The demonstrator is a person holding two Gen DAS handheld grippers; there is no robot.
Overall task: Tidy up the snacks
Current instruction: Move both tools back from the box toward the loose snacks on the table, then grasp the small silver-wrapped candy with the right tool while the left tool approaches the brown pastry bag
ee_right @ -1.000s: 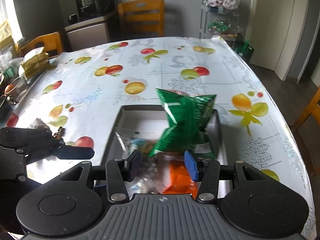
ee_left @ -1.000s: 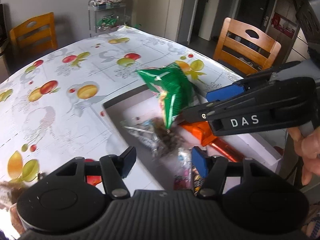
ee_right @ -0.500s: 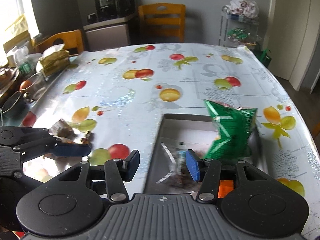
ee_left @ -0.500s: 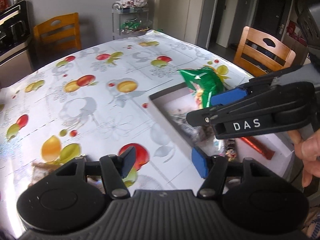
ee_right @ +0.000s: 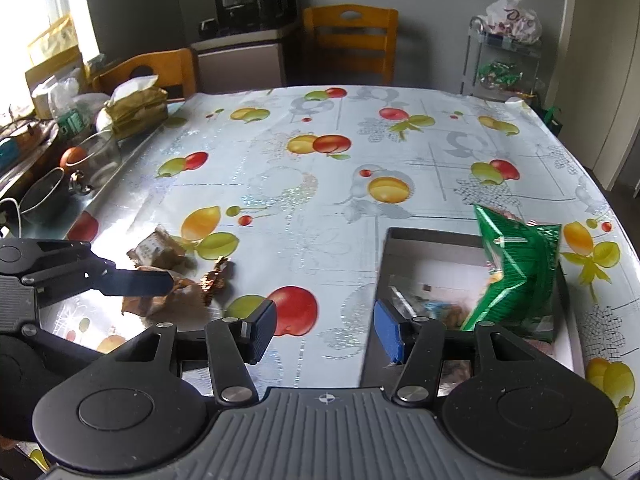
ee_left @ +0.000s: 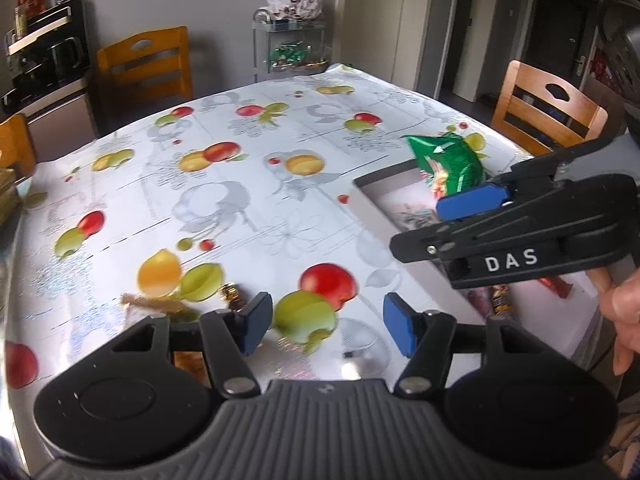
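A green snack bag (ee_right: 516, 272) stands tilted in the far right corner of the white box (ee_right: 376, 300), also seen in the left wrist view as bag (ee_left: 444, 164) and box (ee_left: 368, 208). Other wrapped snacks (ee_right: 424, 304) lie in the box. Loose brown-wrapped snacks (ee_right: 160, 248) and a small foil candy (ee_right: 216, 276) lie on the tablecloth to the left. My right gripper (ee_right: 326, 328) hovers over the cloth at the box's left edge, its jaws opening with nothing between them. My left gripper (ee_left: 326, 328) is open and empty, just right of the loose snacks (ee_left: 232, 294).
The fruit-print table (ee_right: 320, 184) has a glass (ee_right: 100, 152), a pot (ee_right: 44, 196) and packets along its left edge. Wooden chairs (ee_right: 348, 40) stand around it, one at the right (ee_left: 548, 108). A glass shelf cart (ee_left: 292, 48) stands behind.
Both grippers have swung left, away from the box and toward the loose snacks. The green bag, earlier right in front of the right jaws, now rests in the box. The right jaws have widened.
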